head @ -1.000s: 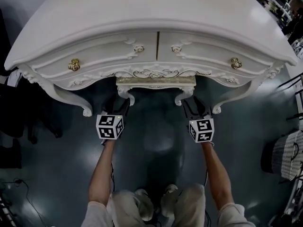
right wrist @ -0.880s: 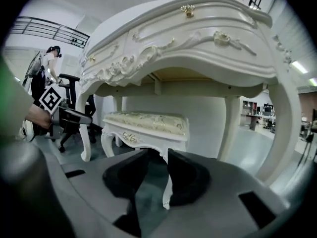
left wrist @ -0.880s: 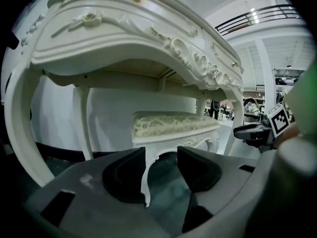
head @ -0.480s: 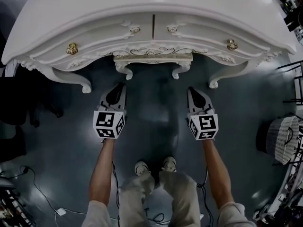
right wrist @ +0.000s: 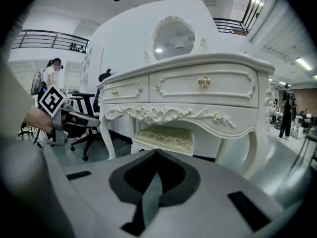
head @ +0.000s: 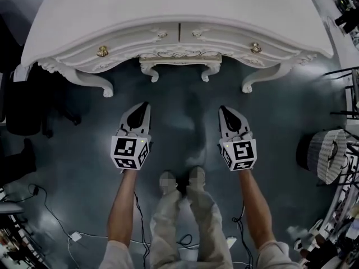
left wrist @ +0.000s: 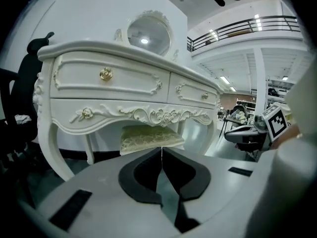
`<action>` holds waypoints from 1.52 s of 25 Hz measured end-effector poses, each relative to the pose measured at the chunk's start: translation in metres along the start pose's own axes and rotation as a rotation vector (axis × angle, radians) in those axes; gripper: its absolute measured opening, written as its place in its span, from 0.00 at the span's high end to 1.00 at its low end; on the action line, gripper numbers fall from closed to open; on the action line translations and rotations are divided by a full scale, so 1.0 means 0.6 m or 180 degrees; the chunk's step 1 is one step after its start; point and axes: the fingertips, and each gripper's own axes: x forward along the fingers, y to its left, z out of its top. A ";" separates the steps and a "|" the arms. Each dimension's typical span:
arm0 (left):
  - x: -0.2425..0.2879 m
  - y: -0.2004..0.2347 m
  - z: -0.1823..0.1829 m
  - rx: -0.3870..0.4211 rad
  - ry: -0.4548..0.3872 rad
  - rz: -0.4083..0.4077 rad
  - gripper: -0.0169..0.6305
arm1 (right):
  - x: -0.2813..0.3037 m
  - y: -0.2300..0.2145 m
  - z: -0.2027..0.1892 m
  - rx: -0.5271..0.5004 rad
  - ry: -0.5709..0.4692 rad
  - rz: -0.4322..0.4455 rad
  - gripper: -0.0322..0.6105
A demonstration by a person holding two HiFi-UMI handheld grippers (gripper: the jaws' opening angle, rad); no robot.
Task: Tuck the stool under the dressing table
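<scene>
The white carved dressing table (head: 179,15) stands ahead with two drawers and gold knobs. The stool (head: 180,60), white with a pale lace cushion, sits under its middle with only the front edge and two curled legs showing. It appears again under the table (left wrist: 119,83) as a cushioned stool (left wrist: 148,139) in the left gripper view, and under the table (right wrist: 198,90) as a stool (right wrist: 166,137) in the right gripper view. My left gripper (head: 143,105) and right gripper (head: 223,110) hover over the floor, well back from the stool, both shut and holding nothing.
A dark glossy floor (head: 179,122) lies between me and the table. A wicker basket (head: 325,156) stands at the right. Cables (head: 45,217) trail at the lower left. A black office chair (right wrist: 81,118) and a person in the distance (right wrist: 49,76) are left of the table.
Both grippers have drawn back from the stool's legs toward me. The table and stool now sit farther away in view, as the person stepped back.
</scene>
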 end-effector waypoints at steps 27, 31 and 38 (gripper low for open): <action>-0.190 -0.098 0.244 -0.0105 0.0058 0.0110 0.95 | -0.245 -0.021 0.278 0.0120 -0.0097 -0.0223 0.95; -0.213 -0.115 0.279 -0.0103 0.0066 0.0086 0.95 | -0.278 -0.023 0.320 0.0113 -0.0144 -0.0273 0.95; -0.245 -0.142 0.349 -0.0081 0.0036 0.0048 0.95 | -0.324 -0.042 0.384 0.0077 -0.0219 -0.0346 0.95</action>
